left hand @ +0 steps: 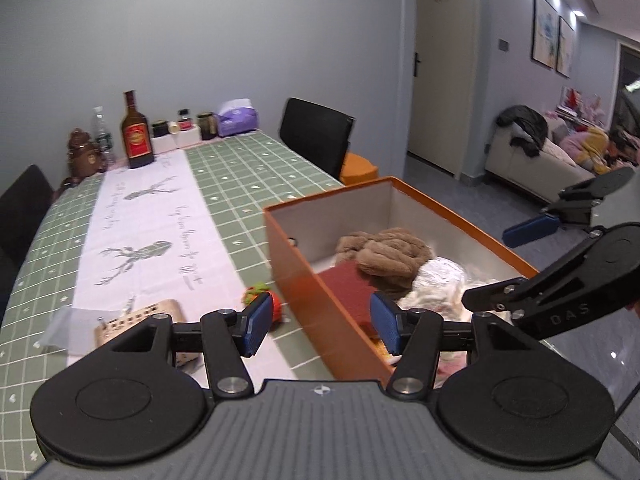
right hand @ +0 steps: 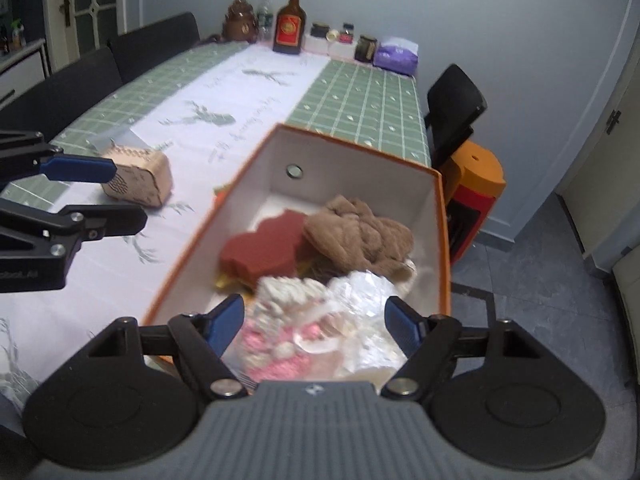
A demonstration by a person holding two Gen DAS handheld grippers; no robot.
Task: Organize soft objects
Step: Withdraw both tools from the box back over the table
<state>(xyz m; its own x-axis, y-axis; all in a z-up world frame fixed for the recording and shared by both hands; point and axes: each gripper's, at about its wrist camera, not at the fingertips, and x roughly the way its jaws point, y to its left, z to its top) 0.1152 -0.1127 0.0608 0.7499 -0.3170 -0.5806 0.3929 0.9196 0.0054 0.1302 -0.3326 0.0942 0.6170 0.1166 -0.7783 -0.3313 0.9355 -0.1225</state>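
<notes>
An orange box [left hand: 298, 256] [right hand: 444, 240] stands at the table's right edge. It holds a brown towel [left hand: 394, 254] [right hand: 360, 236], a dark red heart-shaped sponge [left hand: 348, 284] [right hand: 264, 250], a crumpled white plastic wrap [left hand: 440, 278] [right hand: 368, 300] and a pink and white fluffy thing [right hand: 280, 328]. My left gripper [left hand: 320, 326] [right hand: 128, 194] hangs open over the box's near left wall, with nothing between its pads. My right gripper [right hand: 316, 324] [left hand: 508, 264] is open above the fluffy thing, its pads clear of it. A small red and green soft toy [left hand: 262, 298] lies on the table left of the box.
A perforated wooden block [left hand: 136, 318] [right hand: 138, 180] lies on the white runner [left hand: 160, 216]. A liquor bottle [left hand: 138, 132] [right hand: 289, 24], jars and a purple tissue pack [left hand: 236, 118] line the far end. Black chairs [left hand: 316, 134] and an orange stool [right hand: 476, 184] flank the table.
</notes>
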